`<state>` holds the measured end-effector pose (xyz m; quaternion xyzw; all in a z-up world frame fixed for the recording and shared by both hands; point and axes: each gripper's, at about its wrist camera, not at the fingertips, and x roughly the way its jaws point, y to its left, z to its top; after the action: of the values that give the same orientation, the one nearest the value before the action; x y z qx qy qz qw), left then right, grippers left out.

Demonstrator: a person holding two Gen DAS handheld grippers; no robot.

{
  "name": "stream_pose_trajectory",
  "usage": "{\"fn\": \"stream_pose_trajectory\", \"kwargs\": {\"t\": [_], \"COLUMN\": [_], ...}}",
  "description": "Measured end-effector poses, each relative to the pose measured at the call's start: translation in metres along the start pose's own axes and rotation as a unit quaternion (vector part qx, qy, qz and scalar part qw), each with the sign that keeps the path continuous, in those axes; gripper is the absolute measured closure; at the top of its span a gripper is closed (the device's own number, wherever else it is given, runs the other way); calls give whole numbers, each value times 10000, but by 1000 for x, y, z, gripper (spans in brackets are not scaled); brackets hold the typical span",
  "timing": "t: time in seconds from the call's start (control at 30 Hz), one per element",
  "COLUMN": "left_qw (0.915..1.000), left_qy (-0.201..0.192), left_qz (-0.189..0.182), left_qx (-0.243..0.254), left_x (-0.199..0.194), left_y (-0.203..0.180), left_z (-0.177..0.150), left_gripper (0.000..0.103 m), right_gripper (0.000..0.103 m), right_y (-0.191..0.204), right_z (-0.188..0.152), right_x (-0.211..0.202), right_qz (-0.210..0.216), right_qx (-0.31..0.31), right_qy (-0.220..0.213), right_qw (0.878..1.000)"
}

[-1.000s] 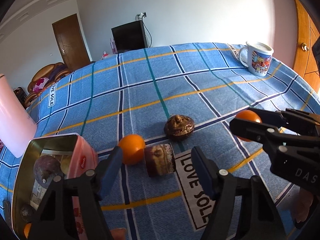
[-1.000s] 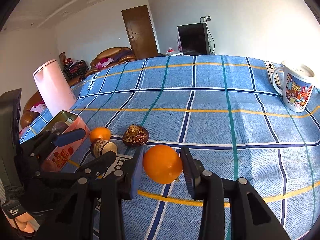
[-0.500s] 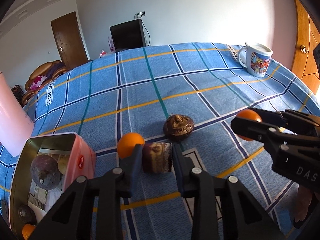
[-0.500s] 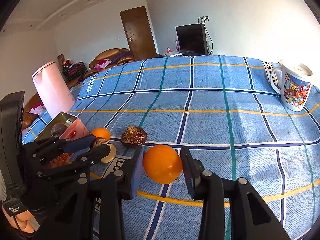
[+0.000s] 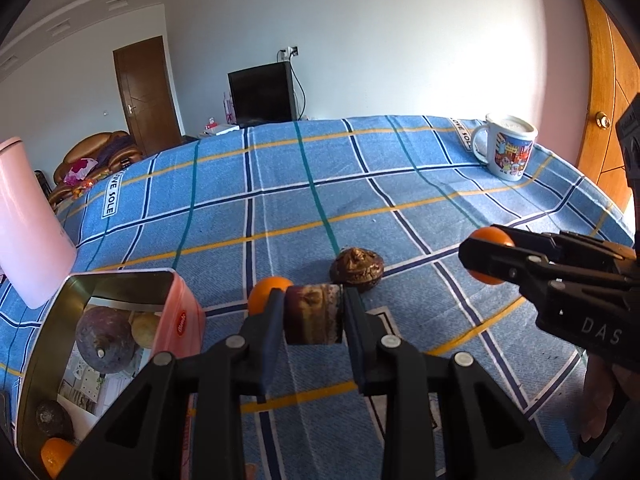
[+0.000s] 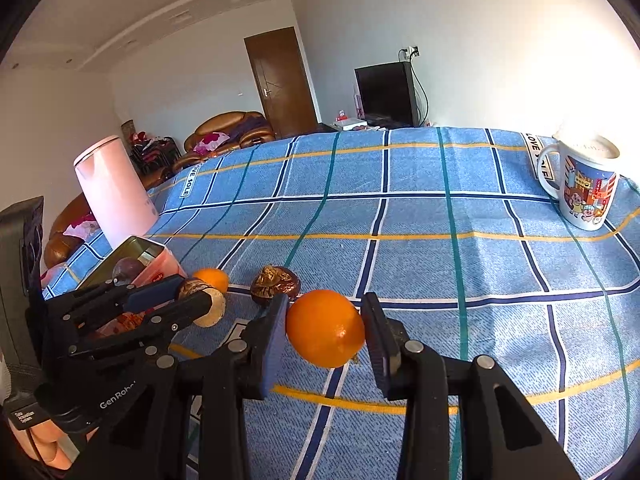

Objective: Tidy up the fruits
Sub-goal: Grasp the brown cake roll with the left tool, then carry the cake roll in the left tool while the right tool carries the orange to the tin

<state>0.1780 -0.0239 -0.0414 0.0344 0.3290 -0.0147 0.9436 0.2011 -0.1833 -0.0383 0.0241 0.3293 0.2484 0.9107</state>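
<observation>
My left gripper (image 5: 313, 295) is shut on a brown, cut-looking fruit (image 5: 314, 317), low over the blue checked tablecloth (image 5: 360, 184). The right wrist view shows that gripper (image 6: 191, 292) at the left, with the fruit's pale end (image 6: 210, 312) showing. My right gripper (image 6: 325, 303) is shut on a large orange (image 6: 325, 334), held a little above the cloth; in the left wrist view the orange (image 5: 486, 240) pokes out at its fingertips. A small orange (image 5: 264, 288) and a dark wrinkled fruit (image 5: 357, 269) lie just beyond the left gripper.
An open pink tin (image 5: 182, 322) at the near left holds a purple fruit (image 5: 105, 344) and other fruits. A pink jug (image 5: 28, 224) stands behind the tin. A picture mug (image 5: 506, 148) sits at the far right edge. A hand (image 5: 600, 412) holds the right gripper.
The left jaws, wide apart a second ago, have closed onto the brown fruit. The right gripper has kept still with the orange in it.
</observation>
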Motion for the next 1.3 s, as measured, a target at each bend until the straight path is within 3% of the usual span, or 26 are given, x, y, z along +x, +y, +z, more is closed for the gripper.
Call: {"fn": "stream_pose_trajectory", "kwargs": {"t": [0.47, 1.2, 1.3], "left_qw": [9973, 9926, 9923], "left_qy": [-673, -1174, -1201], "left_qz": [284, 315, 277], "left_qx": [65, -81, -144], "left_x": [-25, -48, -54], "left_y": [-4, 4, 10], "left_z": [-2, -10, -13], "left_gripper": [72, 72, 72], "right_gripper": [64, 64, 64], "right_y": [2, 24, 30], "right_z": [-1, -11, -10], "right_x": [-17, -52, -51], "right_qz": [52, -312, -262], "right_qx": [-54, -571, -635], "right_qy": [-438, -1389, -1370], "right_qw": [9990, 9882, 9882]}}
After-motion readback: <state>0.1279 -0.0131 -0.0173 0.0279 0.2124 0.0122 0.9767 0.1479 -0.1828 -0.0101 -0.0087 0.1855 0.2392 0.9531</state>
